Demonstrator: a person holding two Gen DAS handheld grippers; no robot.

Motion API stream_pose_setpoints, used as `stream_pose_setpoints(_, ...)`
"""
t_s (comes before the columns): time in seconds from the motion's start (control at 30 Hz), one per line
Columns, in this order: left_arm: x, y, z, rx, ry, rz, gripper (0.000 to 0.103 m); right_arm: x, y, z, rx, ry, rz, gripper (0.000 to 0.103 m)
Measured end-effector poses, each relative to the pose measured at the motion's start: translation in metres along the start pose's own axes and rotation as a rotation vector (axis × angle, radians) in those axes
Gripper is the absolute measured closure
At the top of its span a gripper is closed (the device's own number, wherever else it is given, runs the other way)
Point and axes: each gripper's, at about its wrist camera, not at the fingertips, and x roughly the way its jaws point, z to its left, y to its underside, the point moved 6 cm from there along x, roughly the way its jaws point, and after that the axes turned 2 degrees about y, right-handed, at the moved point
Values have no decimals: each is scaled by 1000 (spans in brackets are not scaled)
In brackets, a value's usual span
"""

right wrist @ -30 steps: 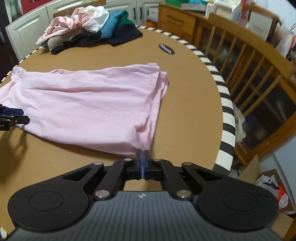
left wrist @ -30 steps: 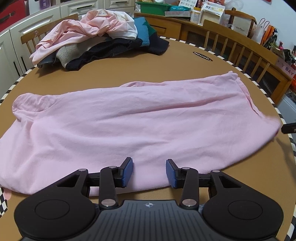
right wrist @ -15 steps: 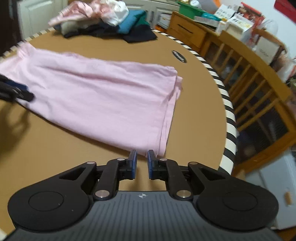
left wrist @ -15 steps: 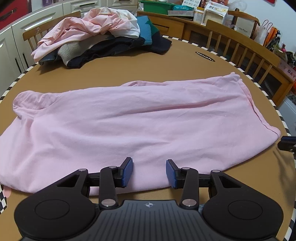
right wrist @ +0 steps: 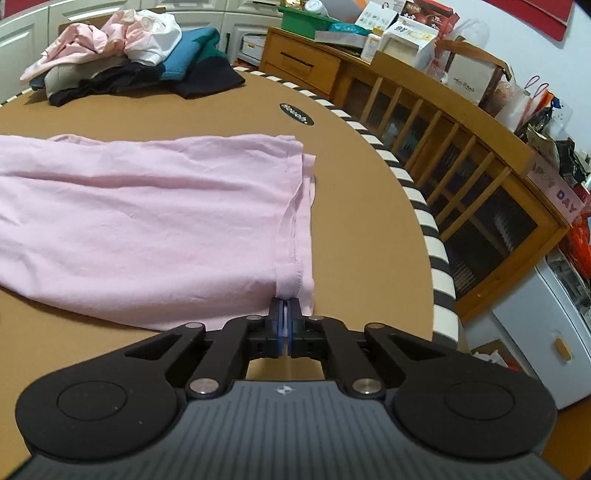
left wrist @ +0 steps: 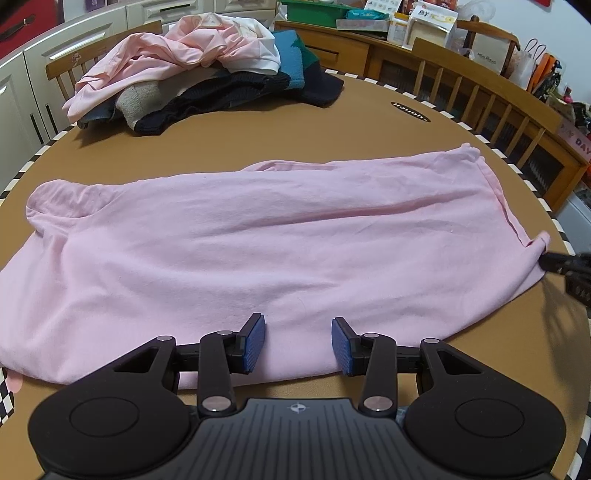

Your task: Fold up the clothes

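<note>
Pink garment [left wrist: 280,236], one, in right tongs [right wrist: 284,314]

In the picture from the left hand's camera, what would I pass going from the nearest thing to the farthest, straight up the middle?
left gripper with its jaws apart → pink garment spread flat → bare brown table → pile of clothes → wooden sideboard with the green tray on top.
</note>
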Motion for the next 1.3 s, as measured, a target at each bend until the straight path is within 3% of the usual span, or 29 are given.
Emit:
stream_pose_setpoints(0.1,0,0,1,-4,6,1,59,-12,-13,-13,-46,-46,-24,102)
stream_pose_setpoints(0.17,0,-1,2,-5,10,2,59,-15,-23,-26,-2,-150,3,102)
stream_pose_setpoints(0.37,1,-2,3,-4,17,6,59,-2,-41,-79,257,-576,217,102)
stream_pose_setpoints(0.47,1,-3,4,-8,19,9,59,13,-41,-97,333,-645,315,102)
stream_pose_setpoints(0.57,2,-4,4,-7,21,12,59,23,-40,-102,285,-575,359,103)
stream_pose_setpoints(0.67,2,-4,4,-4,22,13,59,24,-38,-101,118,-417,340,103)
stream_pose_setpoints(0.73,2,-4,3,-6,20,13,59,18,-39,-98,137,-440,321,103)
stream_pose_setpoints(0.77,2,-4,3,-7,20,12,59,12,-40,-94,90,-398,285,102)
stream_pose_setpoints(0.93,2,-4,3,-12,16,11,59,-34,-28,-29,-259,-254,103,82)
stream_pose_setpoints(0.97,2,-4,3,-13,16,10,59,-40,-25,-15,-300,-197,70,63)
stream_pose_setpoints(1.0,2,-4,2,-14,15,10,58,-45,-23,-4,-327,-141,34,58)
stream_pose_setpoints(1.17,2,-4,1,-14,11,9,57,-33,-21,34,-335,71,-39,59)
stream_pose_setpoints(1.3,3,-4,-1,-4,13,12,54,-6,-13,45,-436,192,14,67)
